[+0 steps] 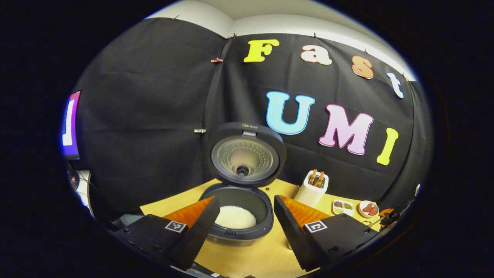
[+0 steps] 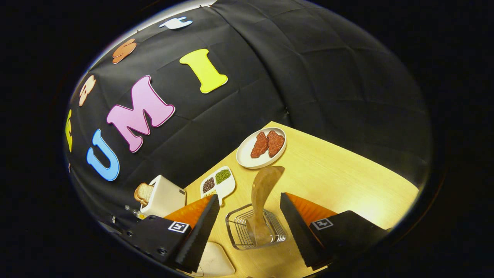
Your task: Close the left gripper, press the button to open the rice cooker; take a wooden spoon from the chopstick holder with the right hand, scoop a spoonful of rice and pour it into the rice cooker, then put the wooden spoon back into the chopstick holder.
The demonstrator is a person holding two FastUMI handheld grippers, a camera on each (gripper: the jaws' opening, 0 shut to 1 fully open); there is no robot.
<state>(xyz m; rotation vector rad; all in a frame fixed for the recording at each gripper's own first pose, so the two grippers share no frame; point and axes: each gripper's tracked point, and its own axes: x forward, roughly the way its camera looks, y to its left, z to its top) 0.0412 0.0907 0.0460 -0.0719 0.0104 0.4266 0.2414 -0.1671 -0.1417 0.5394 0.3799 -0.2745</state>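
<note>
The dark rice cooker (image 1: 235,227) stands open on the wooden table, its round lid (image 1: 246,154) tilted upright behind the pot. White rice (image 1: 235,217) lies in the pot. My left gripper (image 1: 246,200) is open, its fingers spread to either side of the pot and holding nothing. In the right gripper view a wooden spoon (image 2: 262,189) stands in the wire chopstick holder (image 2: 239,231), bowl end up. My right gripper (image 2: 249,197) is open around the holder, its fingers clear of the spoon.
A white toaster (image 1: 312,189) (image 2: 164,199) with bread stands at the back by the cloth wall. Beside it lie a divided dish of grains (image 2: 218,182) and a white plate (image 2: 247,156) with two meat pieces. A white object (image 2: 214,260) lies near the holder.
</note>
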